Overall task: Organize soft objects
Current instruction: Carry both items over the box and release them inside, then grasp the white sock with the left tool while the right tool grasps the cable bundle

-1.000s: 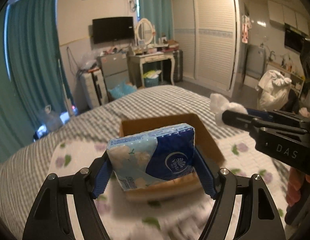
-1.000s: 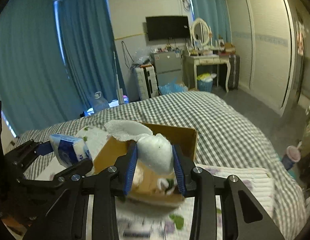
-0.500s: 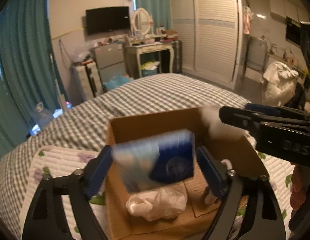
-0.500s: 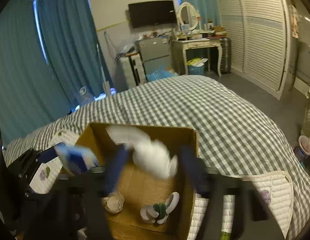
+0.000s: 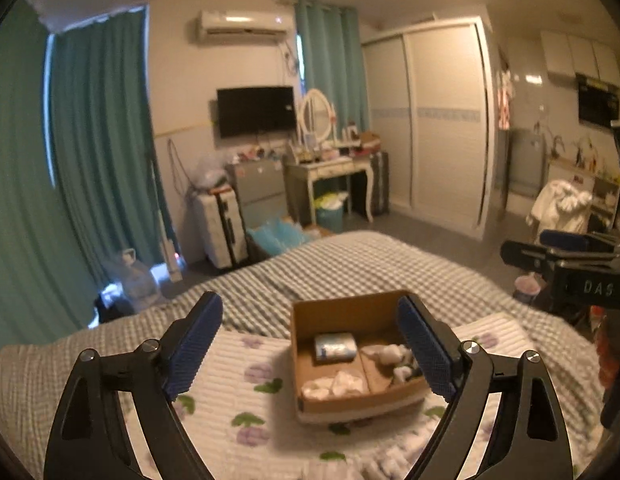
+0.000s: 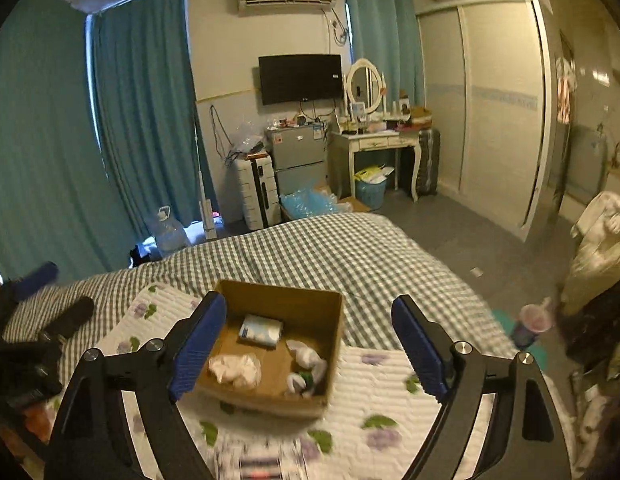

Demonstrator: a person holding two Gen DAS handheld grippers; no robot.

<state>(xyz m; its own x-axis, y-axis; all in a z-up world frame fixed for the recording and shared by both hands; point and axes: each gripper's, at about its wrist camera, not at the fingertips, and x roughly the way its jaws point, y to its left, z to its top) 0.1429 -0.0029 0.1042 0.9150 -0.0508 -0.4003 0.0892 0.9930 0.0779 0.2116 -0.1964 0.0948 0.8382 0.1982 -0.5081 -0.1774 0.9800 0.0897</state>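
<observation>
An open cardboard box (image 5: 305,368) (image 6: 330,308) sits on a floral quilt on the bed. Inside lie a blue tissue pack (image 5: 334,347) (image 6: 261,330), a crumpled white soft item (image 5: 334,385) (image 6: 234,369) and a white plush toy (image 5: 392,357) (image 6: 307,364). My left gripper (image 5: 310,340) is open and empty, raised above and in front of the box. My right gripper (image 6: 307,340) is open and empty, also raised over the box. Each gripper shows at the edge of the other's view.
The floral quilt (image 5: 229,400) (image 6: 390,400) lies over a grey checked bedspread (image 6: 330,248). Beyond the bed stand a suitcase (image 6: 257,188), a dressing table (image 6: 374,140), teal curtains and a wardrobe. A cup (image 6: 530,320) stands on the floor at the right.
Both grippers opened and dropped their loads into the box: the tissue pack from the left, the white plush from the right. Both then lifted back away from the box.
</observation>
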